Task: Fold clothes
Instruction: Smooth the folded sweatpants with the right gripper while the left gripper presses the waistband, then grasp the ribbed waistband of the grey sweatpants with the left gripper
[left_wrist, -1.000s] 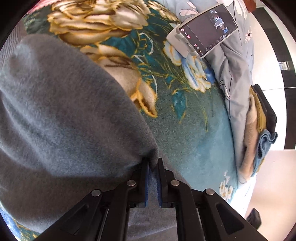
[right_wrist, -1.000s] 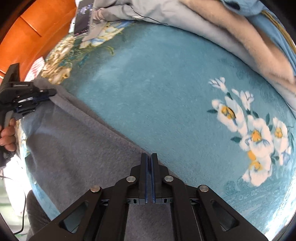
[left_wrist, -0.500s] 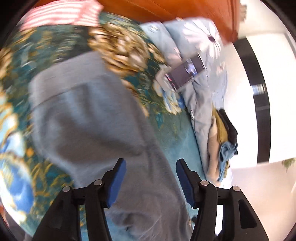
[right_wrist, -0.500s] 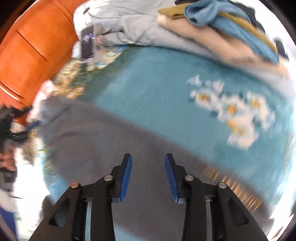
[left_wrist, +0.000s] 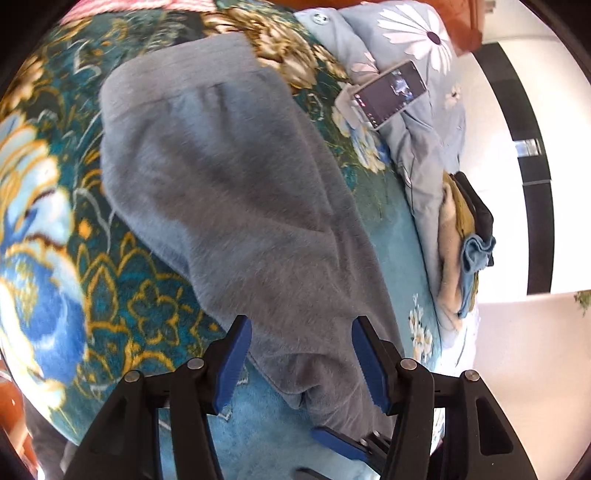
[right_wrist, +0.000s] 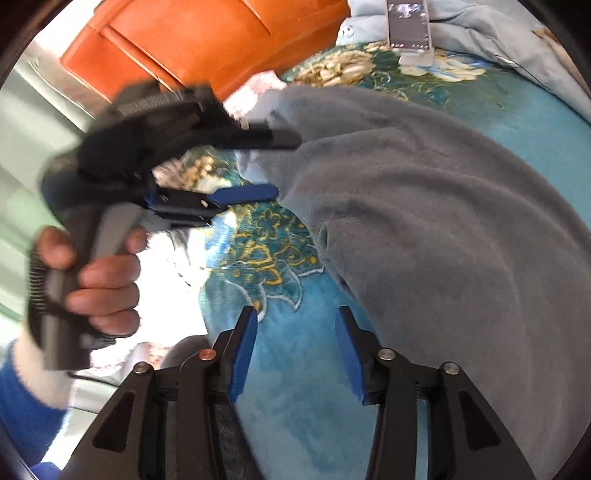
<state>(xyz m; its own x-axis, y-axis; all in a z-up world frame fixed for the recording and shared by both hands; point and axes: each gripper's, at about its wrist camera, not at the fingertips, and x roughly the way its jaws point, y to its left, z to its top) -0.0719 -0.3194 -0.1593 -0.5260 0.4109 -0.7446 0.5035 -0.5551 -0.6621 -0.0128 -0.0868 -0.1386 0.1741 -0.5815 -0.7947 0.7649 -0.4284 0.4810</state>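
A grey fleece garment (left_wrist: 236, 192) lies folded over on the teal floral bedspread (left_wrist: 48, 206); it also fills the right of the right wrist view (right_wrist: 424, 206). My left gripper (left_wrist: 301, 354) is open and empty, hovering above the garment's near end. In the right wrist view the left gripper (right_wrist: 280, 166) is seen from the side, jaws apart at the garment's edge, held by a hand (right_wrist: 99, 280). My right gripper (right_wrist: 295, 347) is open and empty over bare bedspread (right_wrist: 295, 406), just left of the garment.
A phone on a stand (left_wrist: 388, 94) leans on a light blue daisy quilt (left_wrist: 417, 48) at the far side. A stack of folded clothes (left_wrist: 465, 243) sits at the bed's right edge. An orange wooden headboard (right_wrist: 207, 40) stands behind the bed.
Both grippers were shut on the grey garment's edge a second ago. They have let go, opened and pulled back. The garment now lies folded on the bed.
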